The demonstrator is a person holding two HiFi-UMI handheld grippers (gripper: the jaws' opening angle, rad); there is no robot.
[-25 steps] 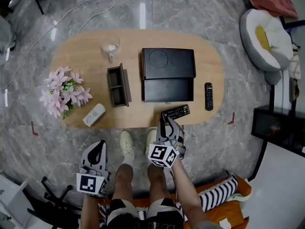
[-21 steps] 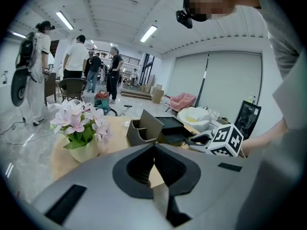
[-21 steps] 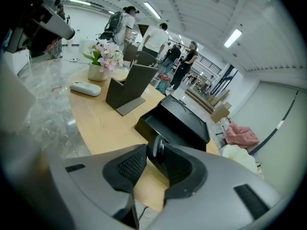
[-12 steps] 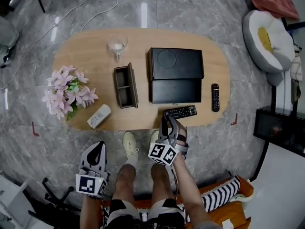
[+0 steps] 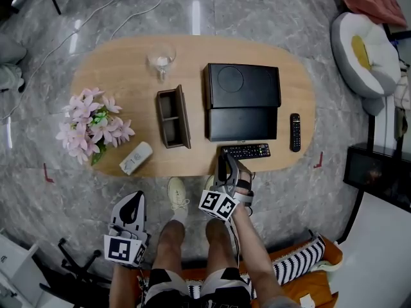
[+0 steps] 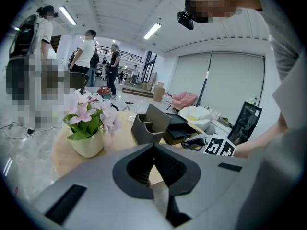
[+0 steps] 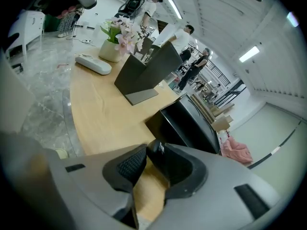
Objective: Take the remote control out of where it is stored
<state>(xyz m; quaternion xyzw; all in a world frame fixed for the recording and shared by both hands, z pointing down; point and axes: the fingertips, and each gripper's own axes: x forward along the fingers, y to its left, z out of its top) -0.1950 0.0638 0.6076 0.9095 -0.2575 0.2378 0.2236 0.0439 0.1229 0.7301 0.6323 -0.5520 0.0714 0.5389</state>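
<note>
**Two claws, one loaded: remote control at the near edge of the bench**

A pot of pink flowers (image 5: 93,124) stands at the far left of the oval wooden bench (image 5: 122,76). Just right of the pot, near the front edge, a white handset (image 5: 135,158) lies at a slant.

The left claw (image 5: 132,199) hangs off the bench, in front of its near edge and over the floor. In the left gripper view its jaws meet at the tips, with nothing between them.

Centre-left on the bench:
- a dark brown organiser (image 5: 172,116), open at the top, with two compartments;
- a clear stemmed glass (image 5: 160,61), behind the organiser.

Centre-right sits a black box (image 5: 243,85) with a ring pressed into its lid. A shallow black tray section faces the person.

The remote control (image 5: 249,151) is outside the box, just in front of the tray section and along the near edge of the bench.
- Appearance: slim, black and oblong, with rows of small pale buttons on the upturned face.
- Position: the long axis runs left to right. The views do not show whether its underside touches the bench.

The right claw (image 5: 224,156) reaches in over the front edge, pointing down and away from the person. It is clamped on the left end of the remote control. The right gripper view shows that black end pinched between the ribbed pads.

Right of the box and apart from it, a second black remote (image 5: 295,132) lies front to back.
</note>
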